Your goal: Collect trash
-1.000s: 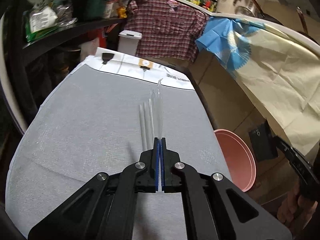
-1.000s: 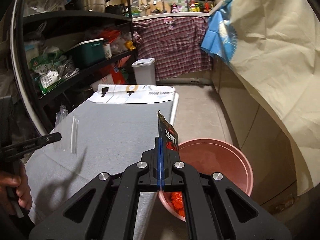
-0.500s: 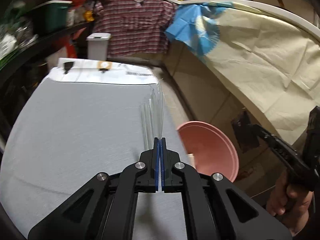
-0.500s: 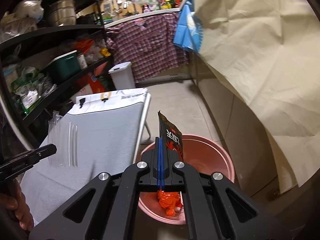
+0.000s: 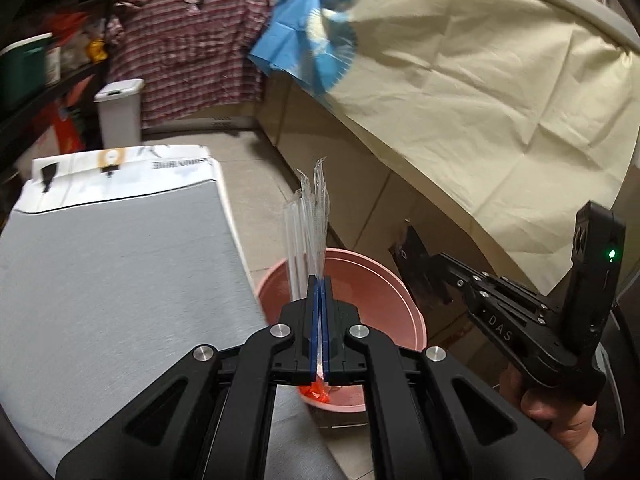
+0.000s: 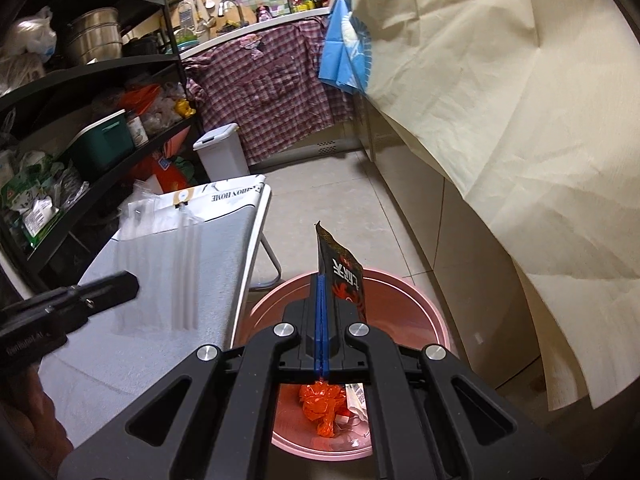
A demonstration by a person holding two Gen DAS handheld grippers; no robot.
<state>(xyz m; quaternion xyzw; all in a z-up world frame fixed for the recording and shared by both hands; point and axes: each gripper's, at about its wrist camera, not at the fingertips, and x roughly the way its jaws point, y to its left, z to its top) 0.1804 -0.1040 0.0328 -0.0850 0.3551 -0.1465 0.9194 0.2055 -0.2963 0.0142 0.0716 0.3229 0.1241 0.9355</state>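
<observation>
My left gripper (image 5: 319,286) is shut on a clear plastic straw packet (image 5: 310,220) and holds it upright above the near rim of the pink basin (image 5: 396,292) on the floor. My right gripper (image 6: 321,282) is shut on a dark snack wrapper with red print (image 6: 343,270) and holds it over the pink basin (image 6: 424,316). Crumpled orange plastic (image 6: 322,404) and white scraps lie inside the basin. In the right wrist view the left gripper (image 6: 120,286) and its packet (image 6: 168,264) show at the left. In the left wrist view the right gripper (image 5: 416,264) holds the wrapper edge-on.
A grey padded table (image 5: 100,280) with a white printed end stands left of the basin. A black shelf rack (image 6: 92,80) with clutter lines the far left. A white bin (image 6: 222,152) stands behind the table. A cream cloth (image 6: 520,140) hangs over the counter on the right.
My left gripper has swung right from over the table to above the basin, carrying the straw packet. My right gripper has moved further over the basin with the wrapper.
</observation>
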